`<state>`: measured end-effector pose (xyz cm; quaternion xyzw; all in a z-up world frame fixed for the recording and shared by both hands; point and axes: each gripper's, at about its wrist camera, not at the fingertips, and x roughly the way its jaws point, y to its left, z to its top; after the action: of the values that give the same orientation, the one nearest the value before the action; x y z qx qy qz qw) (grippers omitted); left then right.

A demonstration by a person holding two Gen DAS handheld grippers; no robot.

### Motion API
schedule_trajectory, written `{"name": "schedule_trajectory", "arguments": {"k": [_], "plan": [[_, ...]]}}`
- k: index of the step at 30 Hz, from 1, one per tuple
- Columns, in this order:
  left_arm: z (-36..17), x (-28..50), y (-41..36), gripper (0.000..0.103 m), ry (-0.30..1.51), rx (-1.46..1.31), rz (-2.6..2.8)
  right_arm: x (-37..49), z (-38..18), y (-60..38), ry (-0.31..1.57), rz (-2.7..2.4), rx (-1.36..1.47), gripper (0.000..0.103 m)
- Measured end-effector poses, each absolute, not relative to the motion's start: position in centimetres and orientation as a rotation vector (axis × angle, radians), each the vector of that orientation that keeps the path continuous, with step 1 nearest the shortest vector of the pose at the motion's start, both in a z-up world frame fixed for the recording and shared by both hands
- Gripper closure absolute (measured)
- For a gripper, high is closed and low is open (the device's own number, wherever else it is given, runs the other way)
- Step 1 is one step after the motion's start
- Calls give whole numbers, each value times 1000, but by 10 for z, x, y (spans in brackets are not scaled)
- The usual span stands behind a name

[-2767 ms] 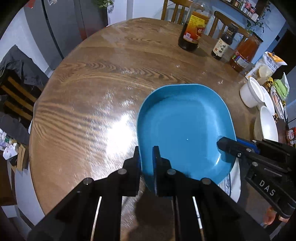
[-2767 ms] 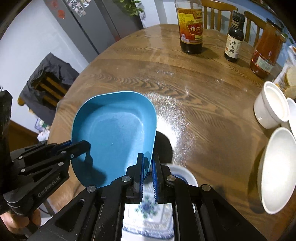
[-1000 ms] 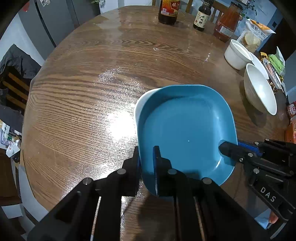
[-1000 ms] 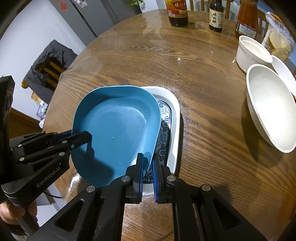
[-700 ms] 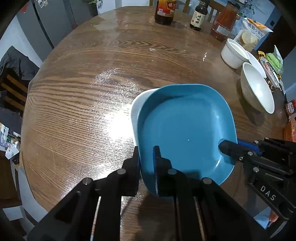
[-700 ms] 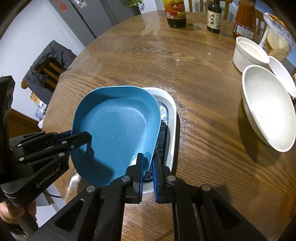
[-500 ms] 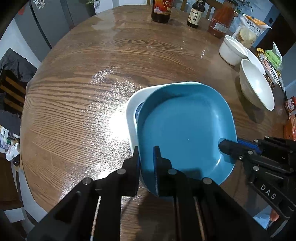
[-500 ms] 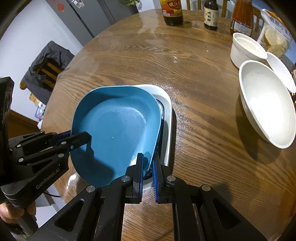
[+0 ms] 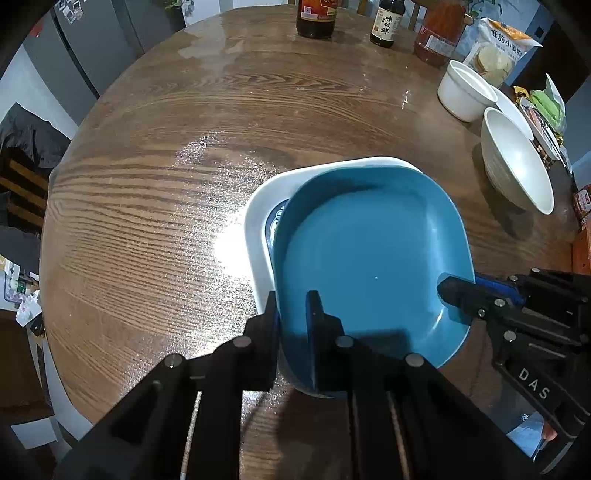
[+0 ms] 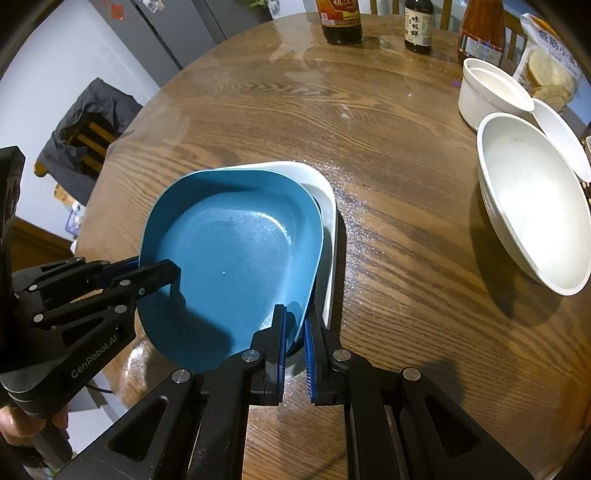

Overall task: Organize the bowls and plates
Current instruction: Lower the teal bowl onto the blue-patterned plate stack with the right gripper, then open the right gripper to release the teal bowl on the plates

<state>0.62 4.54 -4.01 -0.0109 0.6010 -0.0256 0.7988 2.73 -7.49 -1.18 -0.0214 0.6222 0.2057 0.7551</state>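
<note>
A blue square plate (image 9: 373,258) is held by both grippers over a white rectangular dish (image 9: 258,229) with a blue pattern inside. My left gripper (image 9: 293,314) is shut on the plate's near left rim. My right gripper (image 10: 295,328) is shut on its near right rim; it also shows in the left wrist view (image 9: 458,291). In the right wrist view the blue plate (image 10: 236,258) covers most of the white dish (image 10: 328,229). I cannot tell whether the plate rests on the dish. A large white bowl (image 10: 532,199) and a smaller white bowl (image 10: 491,92) stand to the right.
The round wooden table (image 9: 166,166) carries sauce bottles (image 9: 316,18) and a red jar (image 9: 437,33) at the far edge, with snack bags (image 9: 495,48) at the far right. A fridge (image 10: 166,37) and a chair with dark cloth (image 10: 88,129) stand beyond the table's left side.
Both grippers carried the blue plate forward over the table and onto the white dish, which now shows around its far and left sides. Both stay shut on the plate.
</note>
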Motion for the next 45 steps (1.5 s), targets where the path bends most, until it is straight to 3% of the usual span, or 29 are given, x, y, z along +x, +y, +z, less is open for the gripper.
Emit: {"name": "schedule_trajectory", "arguments": {"k": [45], "plan": [[-47,13,39,90,1307,-17,-62,26,-13,-69,1358,418,-65,93]]}}
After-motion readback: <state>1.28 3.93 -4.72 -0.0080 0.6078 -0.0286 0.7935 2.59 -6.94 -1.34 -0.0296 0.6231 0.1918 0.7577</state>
